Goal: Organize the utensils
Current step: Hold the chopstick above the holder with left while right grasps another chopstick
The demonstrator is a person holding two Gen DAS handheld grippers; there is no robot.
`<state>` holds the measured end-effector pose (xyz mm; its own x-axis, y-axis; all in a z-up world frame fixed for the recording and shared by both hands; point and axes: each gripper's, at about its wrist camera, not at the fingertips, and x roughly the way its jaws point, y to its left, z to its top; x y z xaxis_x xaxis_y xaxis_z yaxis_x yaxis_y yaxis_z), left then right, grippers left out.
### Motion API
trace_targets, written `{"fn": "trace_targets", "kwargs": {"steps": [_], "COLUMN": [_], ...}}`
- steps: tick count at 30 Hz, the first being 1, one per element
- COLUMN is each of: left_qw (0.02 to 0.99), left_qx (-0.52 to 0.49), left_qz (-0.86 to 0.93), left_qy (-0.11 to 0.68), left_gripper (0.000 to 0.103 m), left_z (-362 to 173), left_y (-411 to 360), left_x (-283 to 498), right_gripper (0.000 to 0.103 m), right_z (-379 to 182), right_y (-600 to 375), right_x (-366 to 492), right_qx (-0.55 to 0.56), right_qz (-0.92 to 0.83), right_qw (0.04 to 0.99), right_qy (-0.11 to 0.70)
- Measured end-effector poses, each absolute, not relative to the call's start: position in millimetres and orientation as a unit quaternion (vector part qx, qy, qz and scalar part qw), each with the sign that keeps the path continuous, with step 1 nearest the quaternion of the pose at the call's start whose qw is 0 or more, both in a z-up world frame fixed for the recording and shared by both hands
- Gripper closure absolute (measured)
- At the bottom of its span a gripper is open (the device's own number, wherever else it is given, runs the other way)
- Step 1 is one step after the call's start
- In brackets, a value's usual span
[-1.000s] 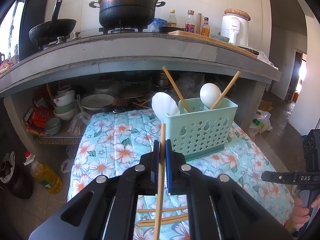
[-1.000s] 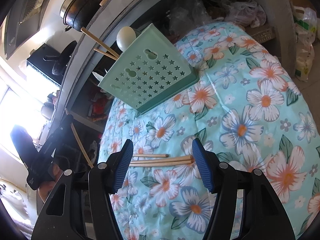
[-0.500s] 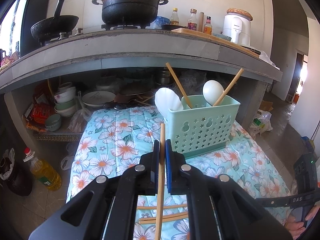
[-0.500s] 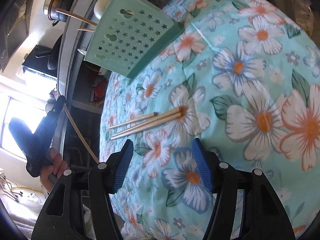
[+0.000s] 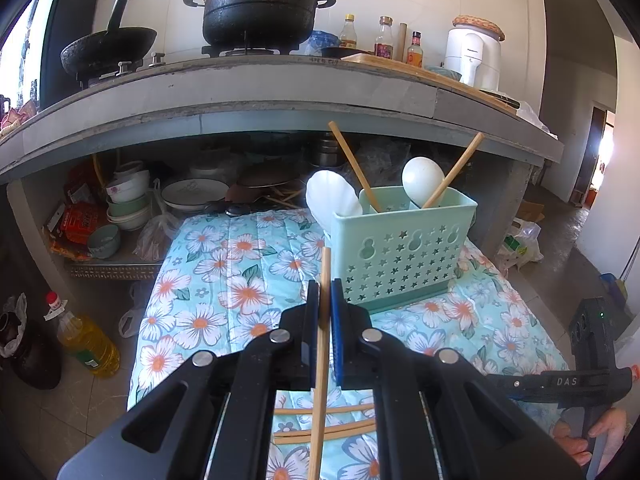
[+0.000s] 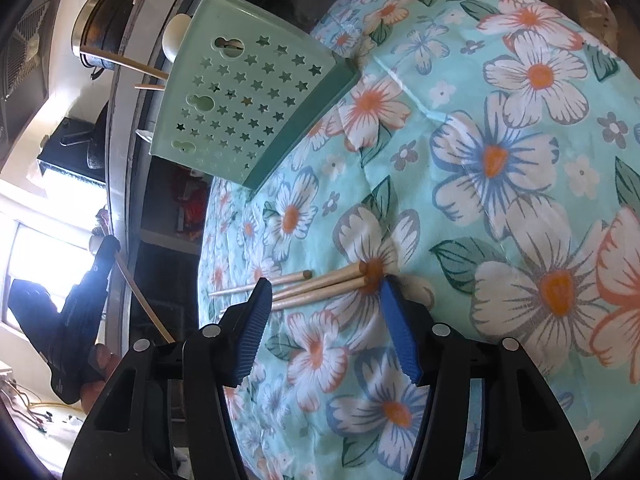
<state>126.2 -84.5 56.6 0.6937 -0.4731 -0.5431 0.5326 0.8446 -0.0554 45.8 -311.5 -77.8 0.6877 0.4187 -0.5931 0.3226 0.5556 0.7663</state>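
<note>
Since a second ago the right gripper [image 6: 326, 294] has dropped toward the flowered cloth and rolled, so the loose chopsticks [image 6: 320, 286] now sit right at its fingertips instead of well ahead of them.

Left wrist view: the left gripper [image 5: 325, 300] has not shifted. Its jaws are pressed together on a single chopstick [image 5: 322, 344], a slim, pale wooden rod that runs from 6 o'clock up to 12 o'clock between the blue pads. The mint-green basket [image 5: 404, 252], hard plastic pierced with star and gourd cut-outs, stands at about 1 o'clock from the tip. It already holds two white spoons and two chopsticks. The loose chopsticks lie crosswise beneath the gripper.

Right wrist view: the jaws are closing, ribbed blue pads not yet pressing on anything. Three smooth, round wooden sticks lie on the quilted cloth covering the surface [image 6: 520, 160], their long axis running from 8 o'clock to 2 o'clock, blunt ends near the right pad. They cross the gap at a slant, so the right hand is the nearer one. Squaring the pads to that axis looks like what the pickup needs.
</note>
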Motion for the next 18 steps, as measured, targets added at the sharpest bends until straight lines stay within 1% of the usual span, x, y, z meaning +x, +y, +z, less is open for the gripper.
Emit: {"fn": "trace_targets", "kwargs": {"steps": [1, 2, 4, 5, 7, 9, 18], "left_qw": [0.919, 0.919, 0.919, 0.919, 0.919, 0.919, 0.918], "left_qx": [0.053, 0.053, 0.054, 0.054, 0.054, 0.055, 0.057], "left_qz": [-0.274, -0.273, -0.273, -0.274, -0.274, -0.273, -0.275], "left_qy": [0.28, 0.281, 0.28, 0.28, 0.28, 0.28, 0.281], "left_gripper": [0.098, 0.098, 0.098, 0.098, 0.098, 0.098, 0.098], "left_z": [56.8, 57.3, 57.4, 57.5, 57.1, 57.0, 57.4], "left_y": [-84.9, -85.3, -85.4, -85.2, -85.2, -85.4, -86.7], "left_x": [126.2, 126.0, 126.0, 125.8, 126.0, 126.3, 124.9], "right_gripper": [0.056, 0.058, 0.068, 0.071, 0.085, 0.091, 0.094], "right_z": [-78.6, -79.8, -82.4, -83.5, -85.9, -88.7, -69.2], "right_y": [-312.5, -313.4, -317.0, -318.7, -323.7, -327.5, -339.3], "right_x": [46.1, 46.7, 45.9, 44.8, 40.5, 37.5, 25.2], "right_qx": [0.475, 0.479, 0.484, 0.487, 0.495, 0.503, 0.495], "right_qz": [0.03, 0.029, 0.025, 0.023, 0.022, 0.024, 0.023], "right_qw": [0.787, 0.785, 0.783, 0.782, 0.778, 0.776, 0.797], "right_qy": [0.392, 0.391, 0.389, 0.388, 0.385, 0.381, 0.347]}}
